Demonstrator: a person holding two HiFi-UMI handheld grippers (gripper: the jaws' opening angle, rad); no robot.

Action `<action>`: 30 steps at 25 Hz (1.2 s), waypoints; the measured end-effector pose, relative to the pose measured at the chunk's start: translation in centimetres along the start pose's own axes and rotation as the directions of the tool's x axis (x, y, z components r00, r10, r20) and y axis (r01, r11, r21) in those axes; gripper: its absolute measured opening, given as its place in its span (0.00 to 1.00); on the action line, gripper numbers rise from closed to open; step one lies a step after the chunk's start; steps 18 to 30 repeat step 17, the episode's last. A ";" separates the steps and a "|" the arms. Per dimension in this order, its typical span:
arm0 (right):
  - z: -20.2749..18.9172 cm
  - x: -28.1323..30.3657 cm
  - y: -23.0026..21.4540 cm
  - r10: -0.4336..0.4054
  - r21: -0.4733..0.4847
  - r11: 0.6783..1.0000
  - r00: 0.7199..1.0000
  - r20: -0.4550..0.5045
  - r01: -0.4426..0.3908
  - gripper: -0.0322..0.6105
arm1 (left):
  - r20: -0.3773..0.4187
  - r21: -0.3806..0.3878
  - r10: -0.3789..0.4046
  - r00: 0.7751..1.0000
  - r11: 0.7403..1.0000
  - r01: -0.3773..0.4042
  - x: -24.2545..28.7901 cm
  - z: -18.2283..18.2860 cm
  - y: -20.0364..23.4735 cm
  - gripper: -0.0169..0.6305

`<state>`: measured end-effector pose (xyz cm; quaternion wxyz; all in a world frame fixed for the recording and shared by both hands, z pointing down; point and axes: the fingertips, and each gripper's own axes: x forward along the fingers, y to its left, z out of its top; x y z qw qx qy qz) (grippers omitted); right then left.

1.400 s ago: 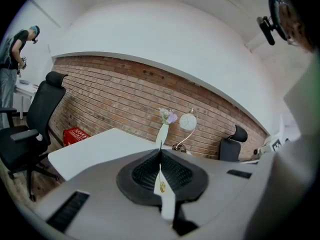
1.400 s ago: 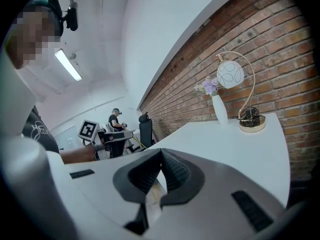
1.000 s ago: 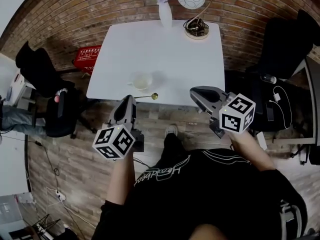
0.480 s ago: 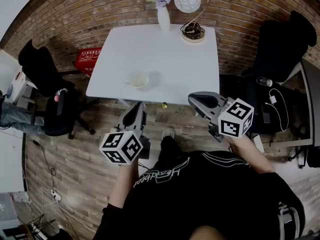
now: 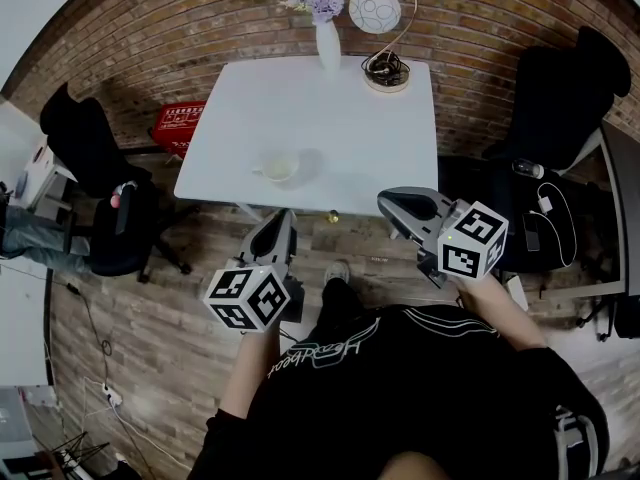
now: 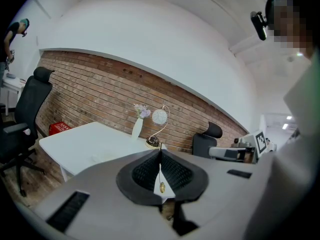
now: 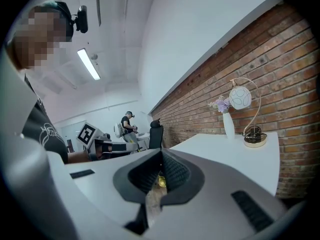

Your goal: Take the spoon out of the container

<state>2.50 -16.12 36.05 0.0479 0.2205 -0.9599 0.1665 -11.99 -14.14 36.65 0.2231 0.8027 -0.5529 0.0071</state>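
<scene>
A pale cup (image 5: 278, 166), the container, stands on the white table (image 5: 340, 118) near its front edge. My left gripper (image 5: 283, 220) hangs off the table over the wooden floor, shut on the thin handle of the spoon. The spoon's gold bowl (image 5: 333, 216) sticks out to the right, just below the table's edge. In the left gripper view the spoon (image 6: 161, 184) shows as a thin line pinched between the closed jaws of the left gripper (image 6: 160, 156). My right gripper (image 5: 386, 200) hovers to the right of the spoon, shut and empty. Past the meeting jaws of the right gripper (image 7: 161, 156) a gold speck (image 7: 161, 182) shows.
A white vase with flowers (image 5: 328, 28) and a round lamp (image 5: 385, 38) stand at the table's far edge. Black office chairs flank the table at the left (image 5: 95, 168) and the right (image 5: 560, 88). A red basket (image 5: 178, 120) sits on the floor. A person (image 7: 127, 124) stands far off.
My left gripper has drawn back from the table toward me, carrying the spoon off the tabletop and past its front edge. The right gripper has shifted only slightly.
</scene>
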 end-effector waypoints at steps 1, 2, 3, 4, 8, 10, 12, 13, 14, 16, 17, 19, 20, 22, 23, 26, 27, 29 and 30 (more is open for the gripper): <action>0.0 0.0 0.0 0.000 0.000 1.000 1.000 0.001 0.000 0.05 | 0.000 -0.001 0.000 1.000 1.000 0.000 0.0 0.0 0.0 0.04; 0.0 0.1 -0.1 0.000 -0.001 1.000 1.000 -0.001 0.000 0.05 | 0.000 -0.002 -0.001 1.000 1.000 0.001 0.1 0.1 0.0 0.04; 0.0 0.1 -0.1 -0.001 -0.002 1.000 1.000 -0.003 0.001 0.05 | 0.001 -0.002 -0.001 1.000 1.000 0.001 0.1 0.1 0.0 0.04; 0.0 0.1 -0.2 -0.002 -0.002 1.000 1.000 -0.004 0.002 0.05 | 0.002 -0.002 -0.002 1.000 1.000 0.002 0.2 0.2 0.0 0.04; -0.1 0.1 -0.3 -0.006 -0.003 1.000 1.000 -0.008 0.006 0.05 | -0.002 -0.001 -0.004 1.000 1.000 0.004 0.4 0.2 0.0 0.04; -0.1 0.0 -0.4 -0.008 -0.004 1.000 1.000 -0.011 0.008 0.05 | -0.002 -0.002 -0.004 1.000 1.000 0.004 0.5 0.3 0.0 0.04; 0.0 0.0 -0.5 -0.009 -0.004 1.000 1.000 -0.011 0.009 0.05 | -0.001 0.000 -0.006 1.000 1.000 0.006 0.5 0.4 -0.1 0.04; 0.0 0.0 -0.5 -0.009 -0.005 1.000 1.000 -0.011 0.009 0.05 | -0.001 0.002 -0.007 1.000 1.000 0.007 0.6 0.4 -0.2 0.04; 0.1 0.0 -0.5 -0.009 -0.005 1.000 1.000 -0.011 0.009 0.05 | -0.001 0.003 -0.008 1.000 1.000 0.008 0.6 0.5 -0.3 0.04; 0.1 0.0 -0.6 -0.009 -0.004 1.000 1.000 -0.012 0.009 0.05 | -0.002 0.005 -0.009 1.000 1.000 0.009 0.7 0.6 -0.4 0.04; 0.1 0.0 -0.6 -0.009 -0.004 1.000 1.000 -0.013 0.009 0.05 | -0.003 0.005 -0.010 1.000 1.000 0.010 0.7 0.6 -0.4 0.04; 0.1 0.0 -0.6 -0.009 -0.004 1.000 1.000 -0.013 0.009 0.05 | -0.003 0.005 -0.010 1.000 1.000 0.010 0.7 0.6 -0.4 0.04; 0.1 0.0 -0.6 -0.009 -0.004 1.000 1.000 -0.013 0.009 0.05 | -0.003 0.005 -0.010 1.000 1.000 0.010 0.7 0.6 -0.4 0.04; 0.1 0.0 -0.6 -0.009 -0.004 1.000 1.000 -0.013 0.009 0.05 | -0.003 0.005 -0.010 1.000 1.000 0.010 0.7 0.6 -0.4 0.04; 0.1 0.0 -0.6 -0.009 -0.004 1.000 1.000 -0.013 0.009 0.05 | -0.003 0.005 -0.010 1.000 1.000 0.010 0.7 0.6 -0.4 0.04; 0.1 0.0 -0.6 -0.009 -0.004 1.000 1.000 -0.013 0.009 0.05 | -0.003 0.005 -0.010 1.000 1.000 0.010 0.7 0.6 -0.4 0.04; 0.1 0.0 -0.6 -0.009 -0.004 1.000 1.000 -0.013 0.009 0.05 | -0.003 0.005 -0.010 1.000 1.000 0.010 0.7 0.6 -0.4 0.04; 0.1 0.0 -0.6 -0.009 -0.004 1.000 1.000 -0.013 0.009 0.05 | -0.003 0.005 -0.010 1.000 1.000 0.010 0.7 0.6 -0.4 0.04; 0.1 0.0 -0.6 -0.009 -0.004 1.000 1.000 -0.013 0.009 0.05 | -0.003 0.005 -0.010 1.000 1.000 0.010 0.7 0.6 -0.4 0.04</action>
